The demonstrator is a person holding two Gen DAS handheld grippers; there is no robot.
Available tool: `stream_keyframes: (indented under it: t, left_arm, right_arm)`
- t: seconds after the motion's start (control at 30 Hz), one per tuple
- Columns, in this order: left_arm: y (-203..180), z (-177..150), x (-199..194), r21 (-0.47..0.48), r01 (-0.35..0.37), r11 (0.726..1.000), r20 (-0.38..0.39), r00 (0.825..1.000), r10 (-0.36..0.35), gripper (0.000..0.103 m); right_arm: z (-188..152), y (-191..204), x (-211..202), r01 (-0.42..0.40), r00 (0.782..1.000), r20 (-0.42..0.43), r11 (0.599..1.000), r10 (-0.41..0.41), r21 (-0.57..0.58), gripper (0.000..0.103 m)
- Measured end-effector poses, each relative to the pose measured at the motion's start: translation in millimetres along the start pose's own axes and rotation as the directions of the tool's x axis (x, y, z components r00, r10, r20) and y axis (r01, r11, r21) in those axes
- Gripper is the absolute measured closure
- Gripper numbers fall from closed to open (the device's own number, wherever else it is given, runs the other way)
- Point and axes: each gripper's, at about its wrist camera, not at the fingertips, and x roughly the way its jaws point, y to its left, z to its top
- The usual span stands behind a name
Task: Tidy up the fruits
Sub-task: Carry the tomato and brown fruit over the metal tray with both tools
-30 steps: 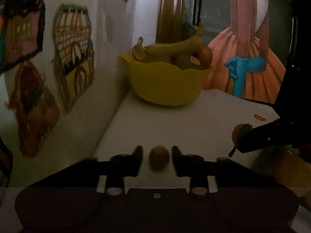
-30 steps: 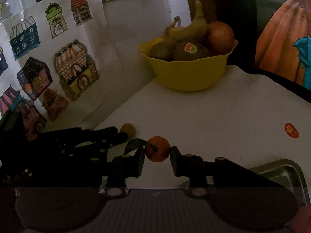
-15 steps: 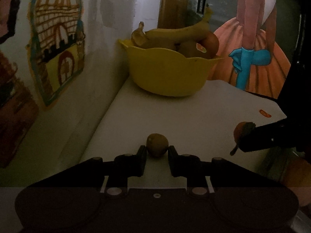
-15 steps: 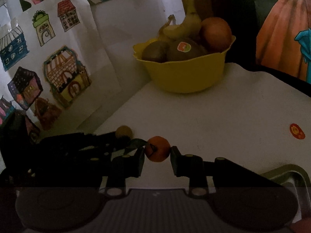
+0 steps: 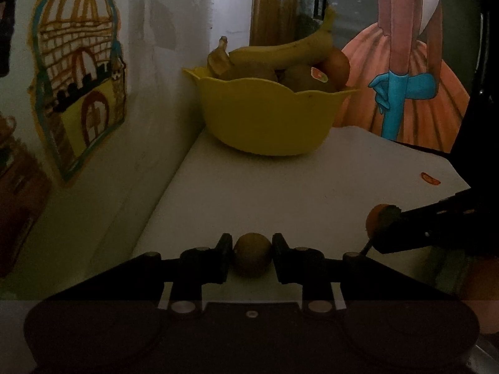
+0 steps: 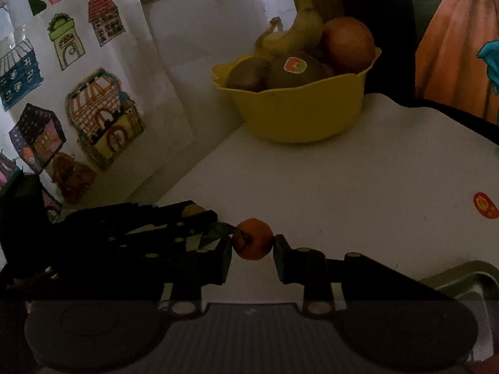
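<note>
The left tool point(image 5: 252, 257) is clenching a small brown kiwi point(image 5: 252, 258) between its two fingers, low over the near left part of the white tabletop point(image 5: 280, 193); its jaws have just been closing in on the fruit, and both pads are now pressing its sides. The right tool point(image 6: 252, 246) is grasping a small orange mandarin point(image 6: 253, 238) with a green leaf point(image 6: 212, 233) sticking out to the left, just above the tabletop's near edge. The two tools are hovering side by side, the left one's dark fingers showing at the left of the right wrist view. At the far end of the tabletop, a yellow bowl point(image 5: 265, 115) is sitting close to the wall, holding a banana point(image 5: 287, 51), more kiwis, one with a sticker point(image 6: 294, 64), and a round reddish fruit point(image 6: 347, 43). A red sticker point(image 6: 486, 209) is lying on the tabletop at the right. Coloured drawings of houses point(image 6: 103, 118) are hanging on the wall to the left. A metal tray corner point(image 6: 467, 277) is showing at the near right.
</note>
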Motion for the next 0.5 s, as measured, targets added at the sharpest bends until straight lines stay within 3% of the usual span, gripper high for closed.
stream_keyframes:
  t: [0.23, 0.5]
  left_arm:
    - [-19.1, -5.3, -27.9, -0.041, 0.057, 0.998, 0.006, 0.998, -0.057, 0.074]
    - [-73.2, 4.3, -77.4, 0.015, 0.123, 0.992, 0.067, 0.990, -0.124, 0.074]
  right_arm:
    - [-7.6, -0.4, -26.3, 0.016, 1.000, 0.021, 1.000, -0.017, 0.010, 0.070]
    - [-25.8, -0.9, -91.5, 0.066, 0.995, 0.071, 0.998, -0.066, 0.009, 0.070]
